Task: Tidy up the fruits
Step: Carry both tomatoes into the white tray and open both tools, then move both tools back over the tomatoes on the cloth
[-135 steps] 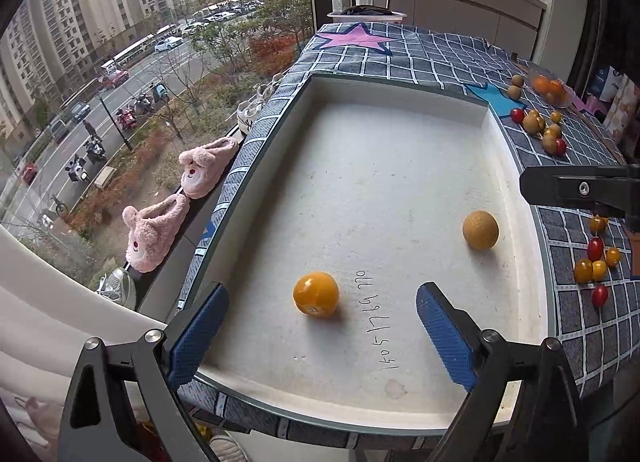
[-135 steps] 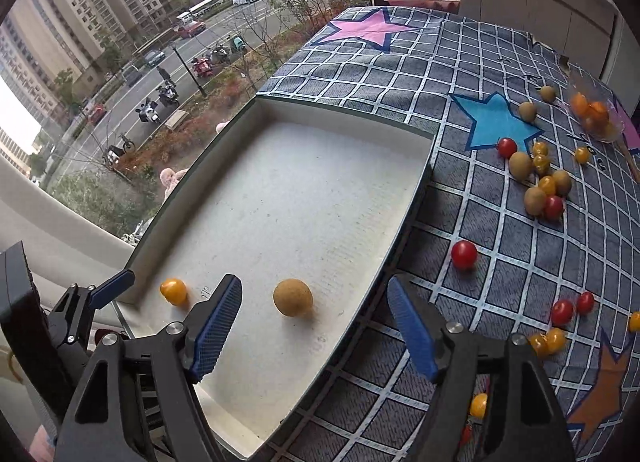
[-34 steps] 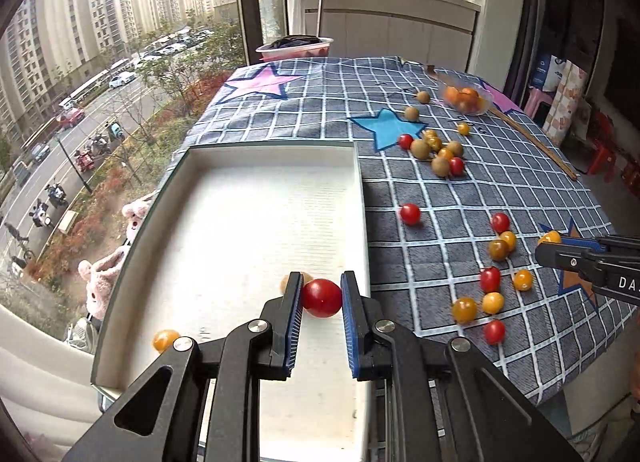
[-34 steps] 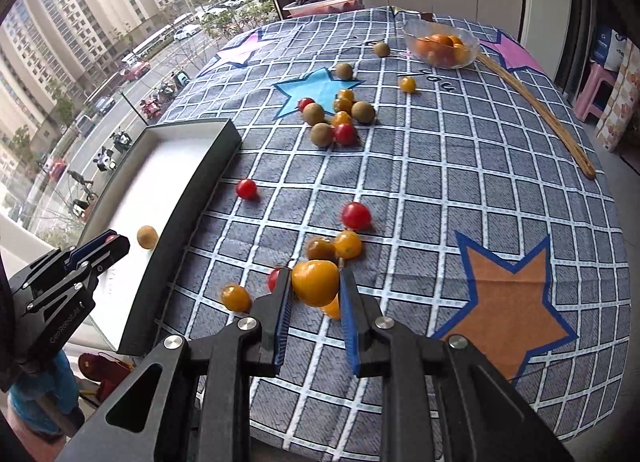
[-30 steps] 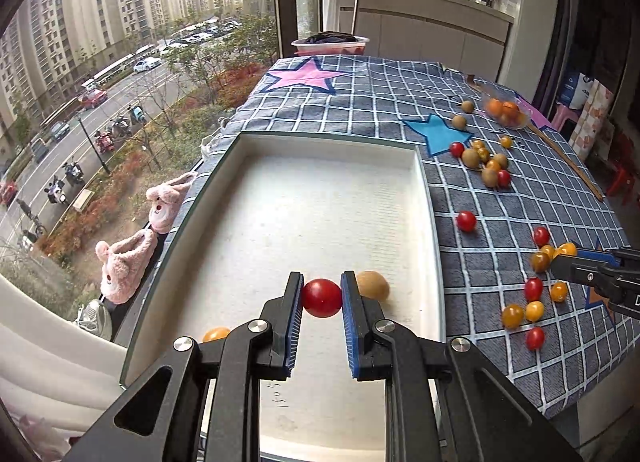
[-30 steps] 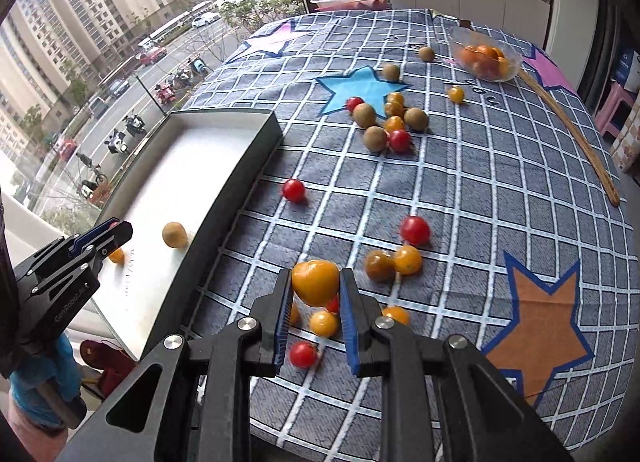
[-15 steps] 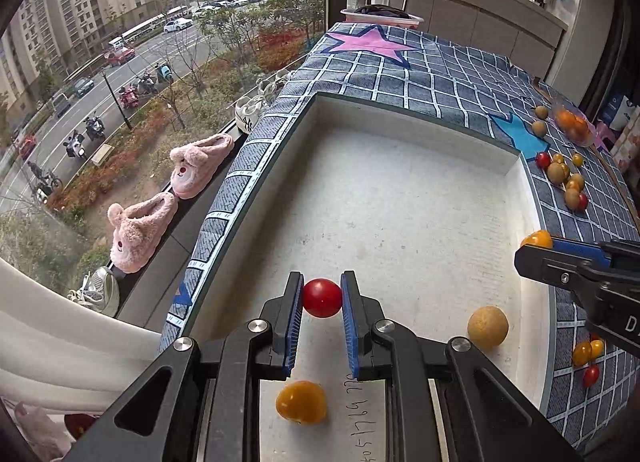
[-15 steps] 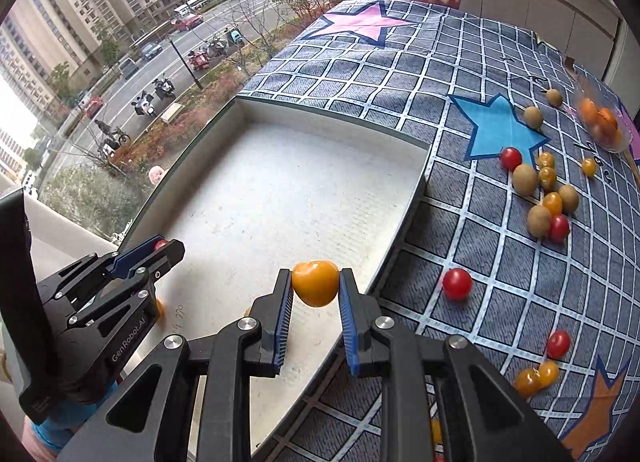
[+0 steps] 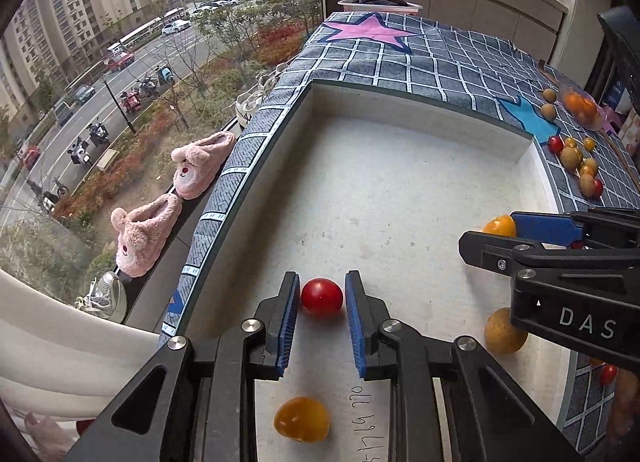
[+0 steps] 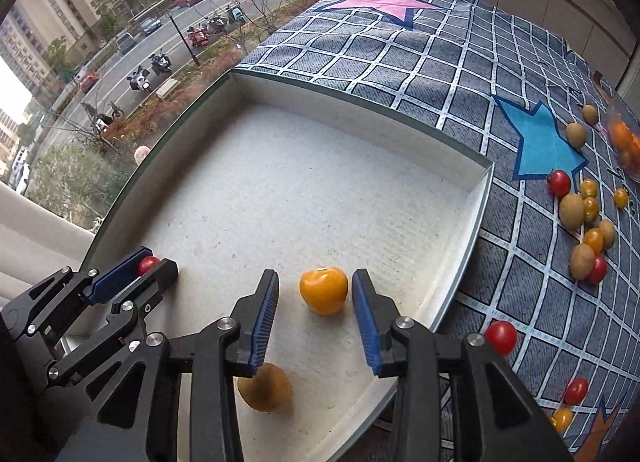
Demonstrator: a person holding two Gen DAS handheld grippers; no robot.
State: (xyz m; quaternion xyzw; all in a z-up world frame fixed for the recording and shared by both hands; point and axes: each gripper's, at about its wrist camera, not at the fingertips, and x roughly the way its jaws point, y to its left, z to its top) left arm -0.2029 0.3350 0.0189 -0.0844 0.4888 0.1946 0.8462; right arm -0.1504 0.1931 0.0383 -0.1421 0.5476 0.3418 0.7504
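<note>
Both grippers hover low over the white tray (image 9: 400, 189). My left gripper (image 9: 322, 296) is open a little, with a red cherry tomato (image 9: 322, 296) between its blue pads, free of both. My right gripper (image 10: 316, 288) is open wider, with a yellow tomato (image 10: 323, 289) between its pads, touching neither. The right gripper also shows in the left wrist view (image 9: 500, 232) and the left one in the right wrist view (image 10: 152, 264). An earlier yellow tomato (image 9: 302, 418) and a brown round fruit (image 9: 505, 330) lie in the tray near its front.
Several red, yellow and brown fruits (image 10: 580, 221) lie scattered on the blue checked tablecloth (image 10: 400, 61) right of the tray. A clear bowl of orange fruit (image 9: 580, 105) stands at the far right. A window sill with pink slippers (image 9: 160, 205) runs along the left.
Both grippers have dropped lower over the tray and their jaws have parted, letting go of the red tomato and the yellow tomato they were shut on.
</note>
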